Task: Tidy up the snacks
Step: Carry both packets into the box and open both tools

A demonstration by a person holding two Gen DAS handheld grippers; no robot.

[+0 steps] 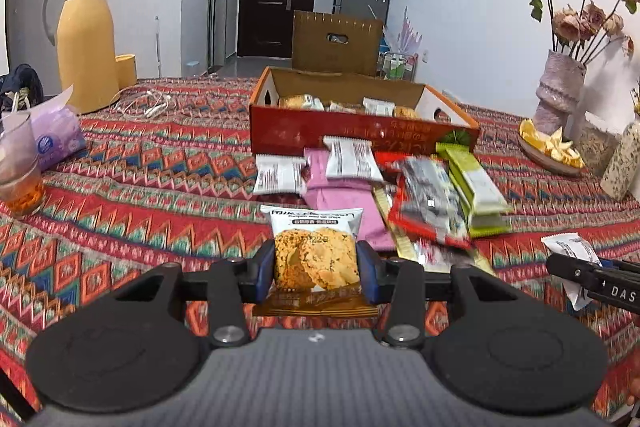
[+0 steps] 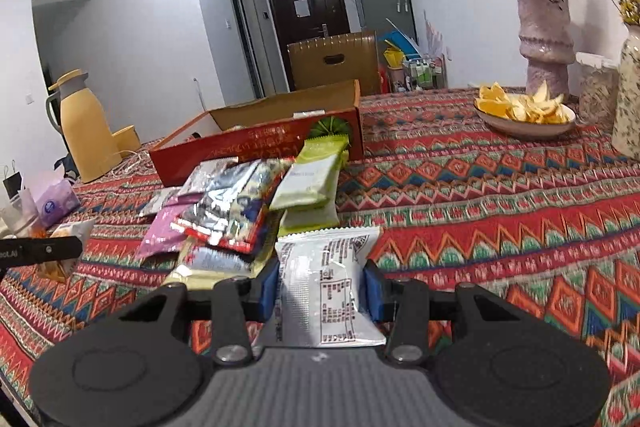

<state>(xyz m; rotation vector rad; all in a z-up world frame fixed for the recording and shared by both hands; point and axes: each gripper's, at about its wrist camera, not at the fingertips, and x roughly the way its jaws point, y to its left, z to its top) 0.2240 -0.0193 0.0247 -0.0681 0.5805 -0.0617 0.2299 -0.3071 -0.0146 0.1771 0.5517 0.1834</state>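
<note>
Left gripper (image 1: 317,267) closed on a cookie packet (image 1: 316,255), pressed from both sides by the blue pads (image 1: 264,271), lifted above the patterned cloth (image 1: 140,195). Right gripper (image 2: 320,295) closed too, on a white packet (image 2: 328,287) with its printed back up, pinched across its middle.

Further ahead, a loose pile of snack packets (image 1: 400,195): white ones, a pink one, a red and silver one, green bars (image 1: 474,187). Pile just in front of the red box (image 1: 352,131) and partly leaning on its front wall. Box open on top, a few wrapped snacks already inside.

Probably very light, both packets, with thin, smooth and slippery foil. Soft wrapper, puffed with air, so easily crushed. Cookie inside likely brittle: only gentle pressure wanted. Best hold across the middle of the body, as now, not on the flat sealed edge, where easy to slip out.

Around the table: a yellow jug (image 1: 86,39), a glass (image 1: 20,167), a vase with dried roses (image 2: 546,39), a plate of orange peel (image 2: 524,111).
</note>
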